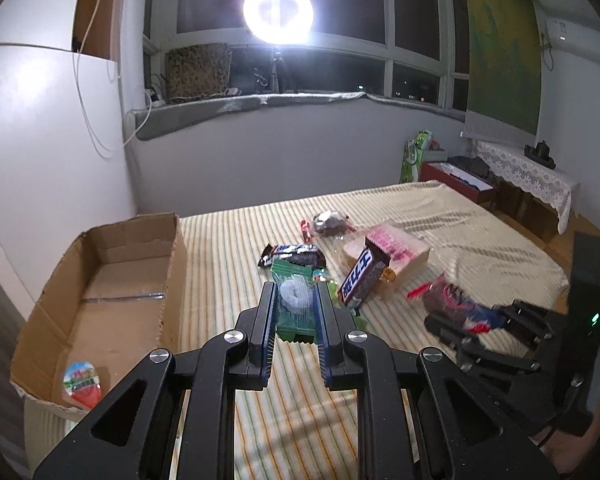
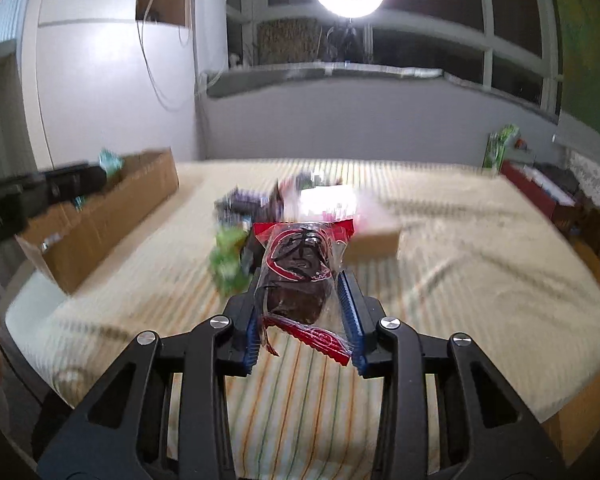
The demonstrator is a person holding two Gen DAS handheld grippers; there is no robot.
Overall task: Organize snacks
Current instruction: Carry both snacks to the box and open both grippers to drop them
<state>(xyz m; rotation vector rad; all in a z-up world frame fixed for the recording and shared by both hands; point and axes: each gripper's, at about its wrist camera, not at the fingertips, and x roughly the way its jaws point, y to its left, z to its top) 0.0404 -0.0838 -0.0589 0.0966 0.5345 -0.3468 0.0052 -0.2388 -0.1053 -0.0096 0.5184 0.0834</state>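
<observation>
both wrist cams low, facing bed (image 1: pixel 480 216), window (image 2: pixel 440 20)

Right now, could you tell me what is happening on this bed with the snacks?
A person is sorting snacks into the cardboard box with two handheld grippers. The left gripper is shut on a green packet. The right gripper grips a red-ended clear wrapper with a dark cake. A Snickers bar and others lie on the striped bedspread.
</observation>
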